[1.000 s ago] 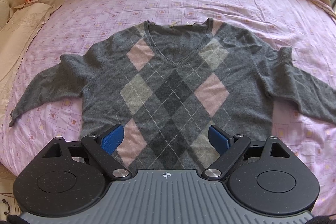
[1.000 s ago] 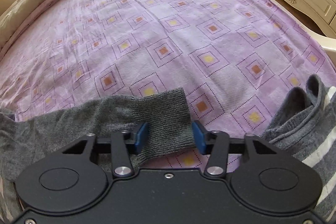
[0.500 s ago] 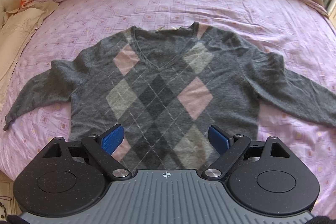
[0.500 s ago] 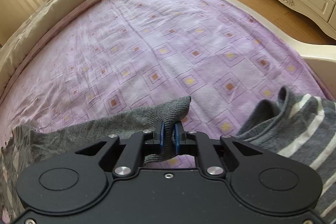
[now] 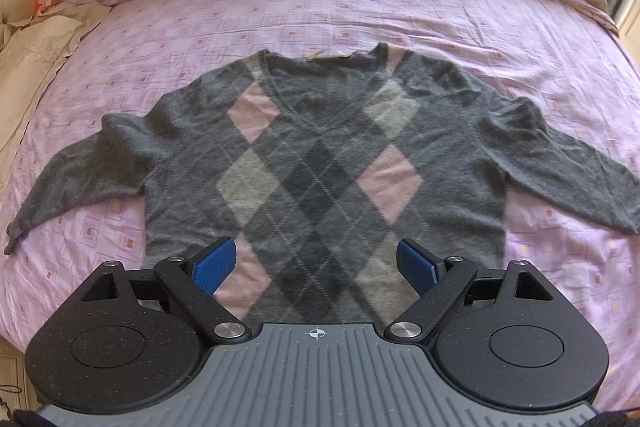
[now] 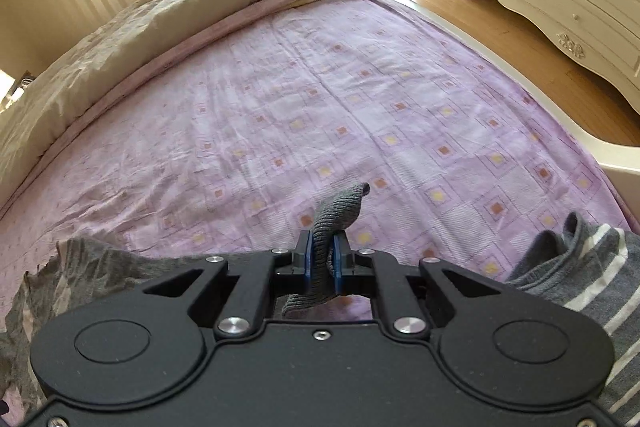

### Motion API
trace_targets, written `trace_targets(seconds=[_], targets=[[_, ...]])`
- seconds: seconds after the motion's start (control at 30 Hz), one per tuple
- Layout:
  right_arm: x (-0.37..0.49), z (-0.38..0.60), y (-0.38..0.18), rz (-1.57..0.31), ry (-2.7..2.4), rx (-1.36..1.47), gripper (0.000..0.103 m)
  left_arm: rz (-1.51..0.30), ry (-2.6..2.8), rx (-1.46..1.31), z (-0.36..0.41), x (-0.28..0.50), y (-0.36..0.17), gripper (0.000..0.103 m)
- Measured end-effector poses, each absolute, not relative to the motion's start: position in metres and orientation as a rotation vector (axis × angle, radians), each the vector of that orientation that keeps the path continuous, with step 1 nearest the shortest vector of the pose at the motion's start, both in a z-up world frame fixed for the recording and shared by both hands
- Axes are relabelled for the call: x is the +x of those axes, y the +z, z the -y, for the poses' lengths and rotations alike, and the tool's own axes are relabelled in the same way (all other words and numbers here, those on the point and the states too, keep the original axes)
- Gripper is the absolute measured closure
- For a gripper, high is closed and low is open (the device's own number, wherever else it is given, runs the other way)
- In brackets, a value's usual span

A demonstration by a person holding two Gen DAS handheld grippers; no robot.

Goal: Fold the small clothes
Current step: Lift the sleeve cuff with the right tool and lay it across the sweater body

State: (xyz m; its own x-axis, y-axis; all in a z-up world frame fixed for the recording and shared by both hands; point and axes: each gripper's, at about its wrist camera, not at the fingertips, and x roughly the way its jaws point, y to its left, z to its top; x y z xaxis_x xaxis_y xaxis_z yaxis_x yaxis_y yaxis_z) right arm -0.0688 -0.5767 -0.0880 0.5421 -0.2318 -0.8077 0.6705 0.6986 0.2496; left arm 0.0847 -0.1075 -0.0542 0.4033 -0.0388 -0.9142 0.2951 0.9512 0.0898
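The sweater (image 5: pixel 320 163) lies flat on the bed (image 5: pixel 360 11). The right gripper (image 6: pixel 320 261) pinches its right sleeve's cuff (image 6: pixel 340 211). The left gripper (image 5: pixel 316 263) hangs wide open above the sweater's bottom edge, holding nothing. The sleeve should go sideways across the sweater.

The left gripper (image 5: pixel 316 263) has a ribbed grey centre plate printed with a small white crosshair mark, flanked by two black speckled round housings with recessed discs, and black link arms pinned with silver round-headed pivots that carry textured bright-blue pads (image 5: pixel 214 264). The right gripper (image 6: pixel 321 264) is black all over, smooth rather than ribbed, with the same pair of round housings and recessed discs, triangular cut-outs in its arms, silver pivots and small silver screws along the linkage, one screw at the plate's centre, and narrow blue pads (image 6: pixel 307 263).
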Motion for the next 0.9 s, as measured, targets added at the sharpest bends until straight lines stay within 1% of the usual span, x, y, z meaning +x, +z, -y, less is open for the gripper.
trace_targets(seconds=[0.23, 0.5, 0.67, 0.9], targets=[[-0.002, 0.502, -0.049, -0.797, -0.457, 0.538, 0.086, -1.149, -0.221, 0.215, 0.057, 0.102, -0.061, 0.015], [0.096, 0.365, -0.025, -0.777, -0.236, 0.501, 0.086, -1.146, -0.227, 0.228, -0.011, 0.132, -0.070, 0.015], [0.155, 0.267, -0.036, -0.800, -0.078, 0.498, 0.086, -1.154, -0.218, 0.232, -0.052, 0.152, -0.077, 0.015], [0.206, 0.154, -0.080, -0.895, 0.068, 0.447, 0.086, -1.175, -0.203, 0.239, -0.096, 0.174, -0.089, 0.015]])
